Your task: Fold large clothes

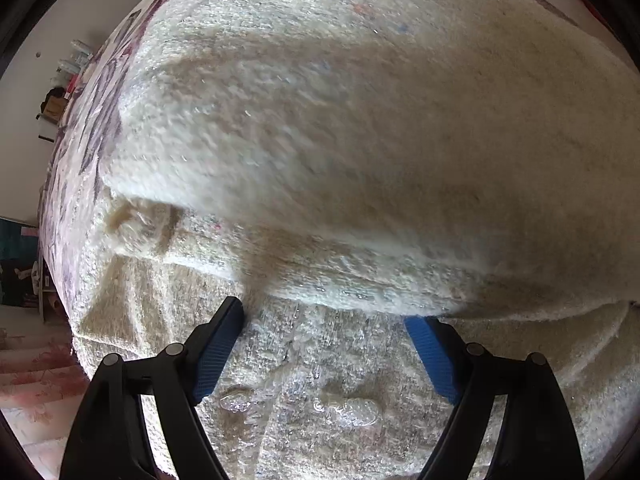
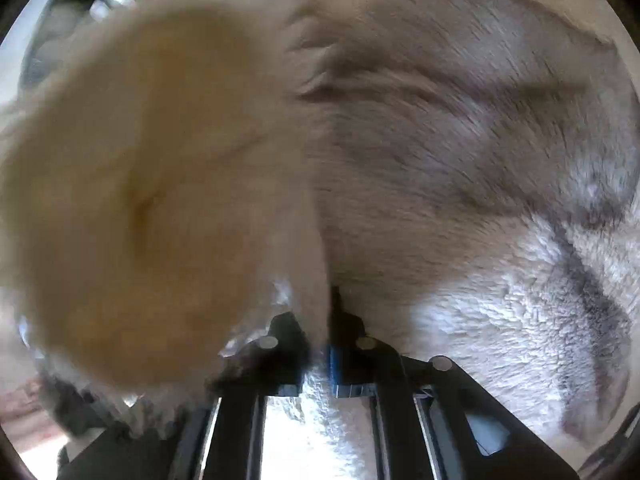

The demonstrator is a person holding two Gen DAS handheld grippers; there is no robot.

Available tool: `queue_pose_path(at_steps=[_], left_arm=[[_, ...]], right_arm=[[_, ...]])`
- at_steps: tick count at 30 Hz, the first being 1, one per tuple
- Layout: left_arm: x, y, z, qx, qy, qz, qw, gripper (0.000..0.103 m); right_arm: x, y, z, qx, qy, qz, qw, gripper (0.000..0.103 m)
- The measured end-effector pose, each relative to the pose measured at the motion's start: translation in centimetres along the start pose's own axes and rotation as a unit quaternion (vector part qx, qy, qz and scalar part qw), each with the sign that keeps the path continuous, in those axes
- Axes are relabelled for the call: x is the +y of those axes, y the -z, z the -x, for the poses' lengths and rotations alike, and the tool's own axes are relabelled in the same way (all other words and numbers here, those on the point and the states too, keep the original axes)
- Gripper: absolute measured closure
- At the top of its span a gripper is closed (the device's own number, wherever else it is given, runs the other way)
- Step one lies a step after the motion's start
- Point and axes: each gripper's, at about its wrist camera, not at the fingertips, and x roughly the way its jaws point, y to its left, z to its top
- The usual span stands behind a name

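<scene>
While the left gripper gapes over the sweater, the right gripper pinches it.

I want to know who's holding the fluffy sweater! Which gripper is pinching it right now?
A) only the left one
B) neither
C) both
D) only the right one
D: the right gripper is shut on a fold of the cream sweater, while the left gripper hangs open above it.

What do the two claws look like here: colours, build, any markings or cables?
Both claws, left claw and right claw, are matte black plastic linkages with round silver pivot pins and ribbed blue pads inside the fingers. No cables, sleeves or markings show.
</scene>
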Motion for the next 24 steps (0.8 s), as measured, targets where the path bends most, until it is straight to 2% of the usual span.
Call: queue_pose_path(at_steps=[2,5,7,9,11,12,15,17,18,19,20,22,23,24], left_arm=[[0.0,-0.1,0.3,-0.003,-0.006,-0.005,1.0000,0.020],[0.2,0.1,0.4,-0.005,-0.007,-0.010,0.9999,0.020],[0.3,0.0,0.4,-0.005,-0.007,-0.008,0.9999,0.020],[0.4,0.0,0.4,-0.006,-0.006,-0.004,1.0000,0.020],[0.3,-0.1,0.4,-0.007,-0.008,-0.001,0.9999,0.020],[0.2,-0.1,0.4,-0.007,-0.008,0.000,0.9999,0.020],[-0.3,-0.2,0.3,-0.005,-0.007,0.002,1.0000,0.020],[-0.5,-0.2,0.2,-0.003,-0.006,0.002,1.0000,0.020],[-0.5,-0.3,0.2,-0.002,-0.005,0.003,1.0000,0.020],[-0.4,-0.2,0.1,-0.001,-0.005,0.004,1.0000,0.020],[-0.3,-0.2,0.0,-0.001,-0.002,0.005,1.0000,0.020],[0.0,-0.2,-0.3,0.001,0.005,0.011,0.9999,0.020],[0.2,-0.1,-0.3,0.002,0.010,0.016,0.9998,0.020],[0.4,-0.1,-0.3,0.004,0.014,0.021,0.9997,0.020]], right_arm=[[-0.2,0.4,1.1,0.025,-0.039,-0.009,0.999,0.091],[-1.9,1.6,4.2,0.046,-0.052,-0.041,0.997,0.056],[-3.7,1.1,7.2,0.017,-0.069,-0.075,0.995,0.055],[-5.4,-1.3,9.5,-0.015,-0.097,-0.097,0.990,0.052],[-5.2,-5.6,10.7,-0.032,-0.121,-0.083,0.989,0.052],[-4.2,-7.9,10.3,-0.026,-0.130,-0.069,0.989,0.052],[-1.0,-12.4,5.1,0.039,-0.172,-0.054,0.983,0.052],[-0.5,-13.9,1.1,0.077,-0.187,-0.053,0.978,0.052],[0.7,-14.8,0.2,0.071,-0.183,-0.049,0.979,0.062],[1.7,-15.0,-0.1,0.057,-0.160,-0.037,0.985,0.074],[3.2,-15.0,0.0,0.037,-0.110,-0.006,0.993,0.083],[4.4,-15.6,0.9,-0.010,-0.047,0.032,0.998,0.088],[4.0,-15.9,1.0,-0.018,-0.041,0.022,0.999,0.089],[3.7,-16.3,0.6,-0.006,-0.053,0.003,0.999,0.089]])
